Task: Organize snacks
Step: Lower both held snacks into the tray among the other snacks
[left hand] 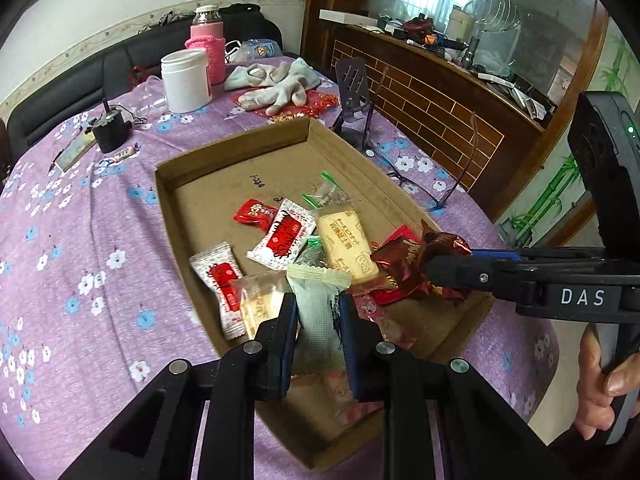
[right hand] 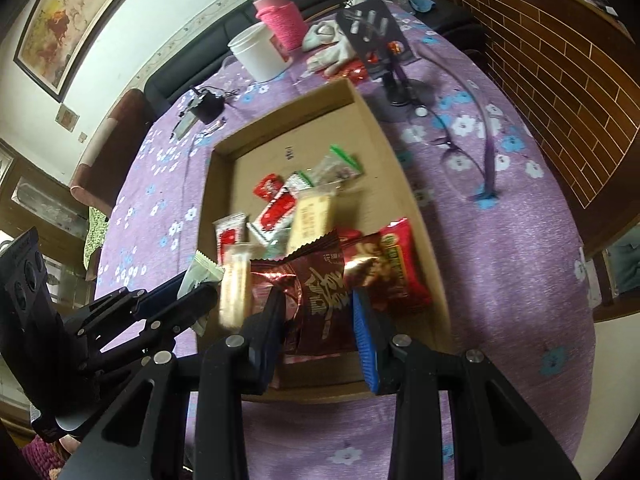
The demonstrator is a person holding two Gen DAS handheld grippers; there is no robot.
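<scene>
soft daylight, fisheye edges, slight blur

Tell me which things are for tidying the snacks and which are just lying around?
For the job:
- cardboard tray with loose snacks
- pale green packet, held by the left hand-held gripper
- dark red foil packet, held by the right hand-held gripper

Just lying about:
- white jar
- pink-sleeved bottle
- grey gloves
- glasses
- phone stand

Both hand-held grippers (left hand: 318, 334) (right hand: 316, 322) clamped, angled downward
</scene>
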